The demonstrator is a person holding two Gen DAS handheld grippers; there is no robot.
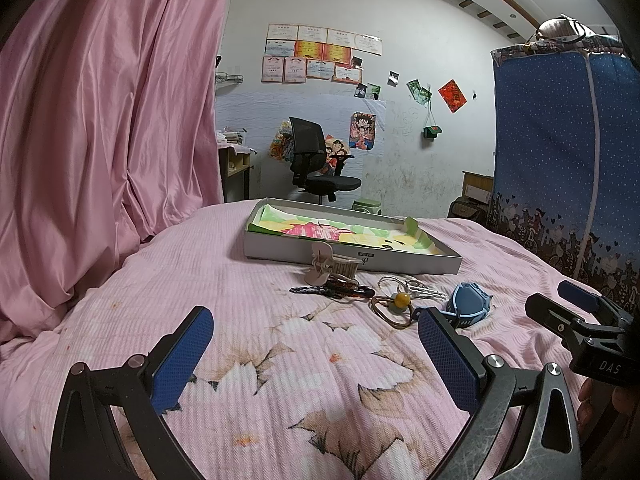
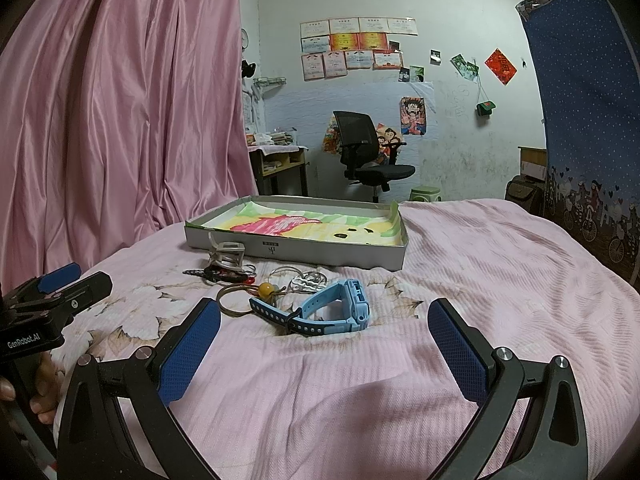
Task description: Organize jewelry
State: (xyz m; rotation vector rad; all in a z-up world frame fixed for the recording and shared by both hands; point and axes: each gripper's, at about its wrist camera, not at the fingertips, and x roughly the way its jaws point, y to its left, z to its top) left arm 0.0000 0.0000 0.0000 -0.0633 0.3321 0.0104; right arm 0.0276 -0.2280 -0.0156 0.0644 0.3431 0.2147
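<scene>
Left gripper (image 1: 316, 344) and right gripper (image 2: 324, 336) agape, empty, blue watch (image 2: 332, 312) strap partly hidden in left view.

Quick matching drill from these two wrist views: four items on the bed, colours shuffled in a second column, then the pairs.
Items:
1. watch
2. hair claw
3. bead on the cord
4. box

Colours:
A. amber yellow
B. grey outside, bright printed lining
C. light blue
D. beige

Pairs: 1-C, 2-D, 3-A, 4-B

All four lie on the pink bedspread; the box sits behind the small items.
</scene>
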